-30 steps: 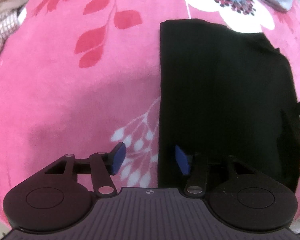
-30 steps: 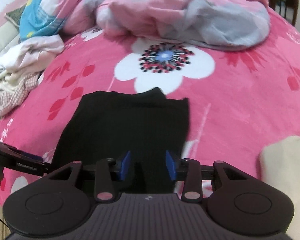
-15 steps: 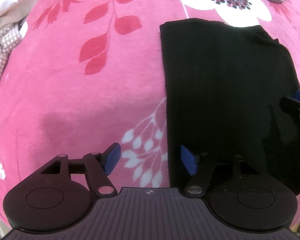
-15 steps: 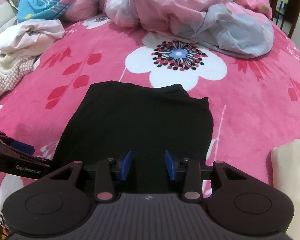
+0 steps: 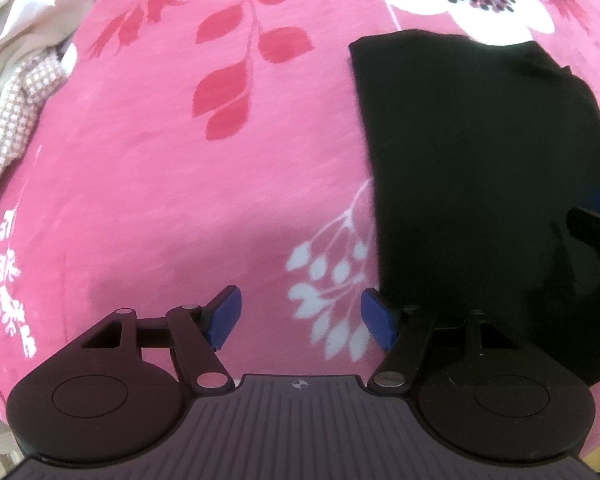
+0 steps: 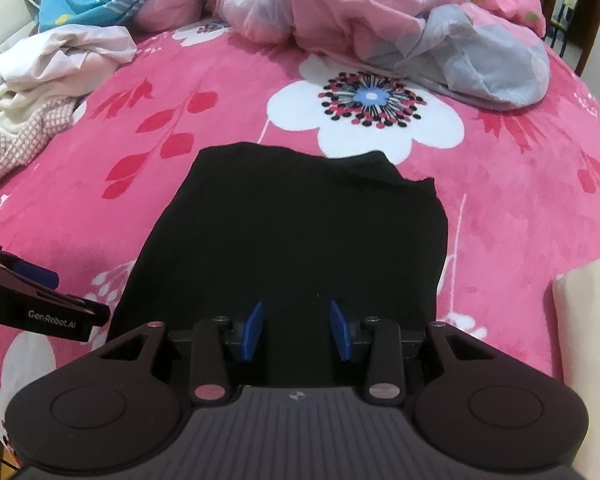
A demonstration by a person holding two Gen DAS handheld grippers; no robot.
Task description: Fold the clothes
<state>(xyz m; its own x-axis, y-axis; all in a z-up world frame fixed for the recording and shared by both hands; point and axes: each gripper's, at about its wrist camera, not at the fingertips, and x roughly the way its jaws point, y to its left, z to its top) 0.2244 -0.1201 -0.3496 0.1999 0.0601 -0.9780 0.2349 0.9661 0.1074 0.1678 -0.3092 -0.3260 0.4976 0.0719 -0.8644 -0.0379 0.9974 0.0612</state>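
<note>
A black garment point(image 5: 460, 160) lies flat on the pink floral bedspread point(image 5: 180, 200), folded into a rough rectangle. My left gripper point(image 5: 300, 320) hovers open over the bedspread beside the garment's left edge, its right pad point(image 5: 376, 320) just at the cloth's border with nothing between the pads. In the right wrist view the same garment point(image 6: 300, 232) fills the middle. My right gripper point(image 6: 296, 330) hangs over its near part with the jaws partly apart and no cloth pinched that I can see. The right gripper's tip point(image 5: 596, 220) shows at the left wrist view's right edge.
A heap of loose clothes point(image 6: 40, 80) lies at the far left of the bed. A crumpled pink and grey quilt point(image 6: 400, 28) fills the back. A cream folded item point(image 6: 588, 328) sits at the right edge. The left gripper's side point(image 6: 32, 296) juts in from the left.
The left jaws have spread a little wider. The right gripper has drifted sideways over the garment and shows further into the left wrist view. The garment has not moved.
</note>
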